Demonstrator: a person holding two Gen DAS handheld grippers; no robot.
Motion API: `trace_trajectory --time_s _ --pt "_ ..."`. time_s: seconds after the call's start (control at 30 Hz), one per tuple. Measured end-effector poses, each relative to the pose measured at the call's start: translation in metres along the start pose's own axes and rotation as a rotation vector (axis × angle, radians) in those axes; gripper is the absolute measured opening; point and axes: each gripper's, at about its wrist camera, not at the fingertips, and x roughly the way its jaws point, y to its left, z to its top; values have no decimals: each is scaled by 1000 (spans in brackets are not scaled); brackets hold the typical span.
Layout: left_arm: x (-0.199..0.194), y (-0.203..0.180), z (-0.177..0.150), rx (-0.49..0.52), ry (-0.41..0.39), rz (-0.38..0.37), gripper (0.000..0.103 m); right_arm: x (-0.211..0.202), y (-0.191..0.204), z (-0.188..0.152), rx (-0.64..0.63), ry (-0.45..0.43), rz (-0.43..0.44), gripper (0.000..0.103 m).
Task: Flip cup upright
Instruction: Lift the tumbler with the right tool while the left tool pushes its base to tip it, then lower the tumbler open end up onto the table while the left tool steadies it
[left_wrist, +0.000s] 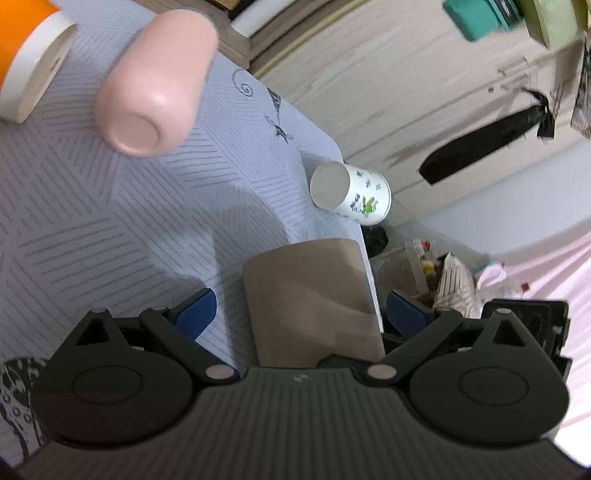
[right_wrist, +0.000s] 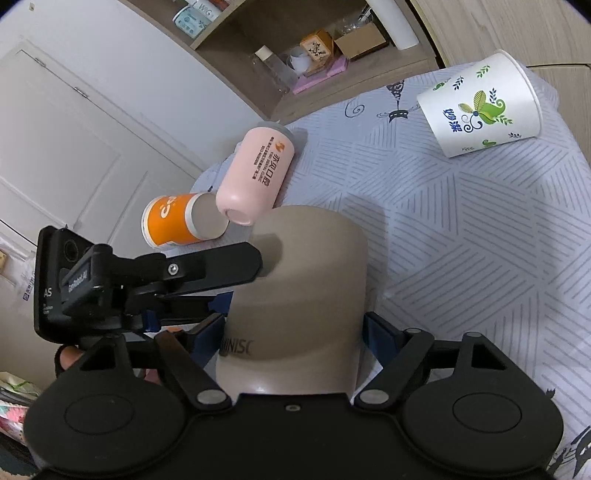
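Item 1, orange paper cup (left_wrist: 29, 62): smooth, with a white rim band, lying on its side at the tablecloth's (left_wrist: 110, 221) far left.

Item 2, pink tumbler (left_wrist: 155, 85): matte, cylindrical, rounded at the base, lying on its side beside the orange cup.

Item 3, taupe cup (left_wrist: 310, 302): matte, plain and rounded at the shoulder, showing its closed end to the right wrist view. It is sitting between both tools, close to one edge of the tablecloth; whether it is touching the cloth cannot be told.

Item 4, left gripper (left_wrist: 301, 314): its blue pads are standing apart on either side of the cup.

Item 5, right gripper (right_wrist: 293, 332): its pads are pressing against both of the cup's sides.

Item 6, white paper cup (left_wrist: 354, 192): printed with green leaves, lying on its side at the far right corner.

The tablecloth is pale and hatched with stripes. Only the right wrist view is showing the cup's lettering and a wooden shelf (right_wrist: 295, 48); only the left wrist view is showing the white cup's open mouth.
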Motion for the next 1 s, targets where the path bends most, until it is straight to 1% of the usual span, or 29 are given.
trace_trajectory --time_s 0.07,0.1,0.13,0.17,0.2,0.3,0.37,0.5,0.63,0.8,0.9,1.0 --pt "0 -2 -1 18 1 12 98 0 0 0 -2 -1 -2 85" --pt "0 -3 -2 25 3 15 91 1 1 0 -2 -3 -3 85" --pt "0 -3 -4 34 8 5 87 1 0 0 -3 -5 -5 85" --pt "0 -3 -5 35 11 -15 80 -1 0 -2 -7 -9 -6 85" --pt "-1 -3 -6 30 12 -27 78 -1 1 -2 -10 -14 -8 85" --pt "-4 -3 -9 20 1 -28 78 -4 2 -6 -19 -31 -15 85" --pt "-7 -5 -12 36 -4 -22 77 -4 4 -10 -24 -42 -23 85" --pt "-17 -18 -23 125 -25 6 77 -10 9 -20 -49 -59 -19 84" --pt "-29 -28 -33 203 -49 15 77 -14 19 -27 -103 -76 -40 83" --pt "-46 -36 -48 297 -87 4 77 -21 37 -39 -222 -111 -83 82" --pt "-54 -37 -55 321 -105 2 76 -24 46 -46 -276 -129 -95 82" --pt "-62 -32 -60 330 -151 -33 74 -25 53 -54 -312 -150 -117 82"
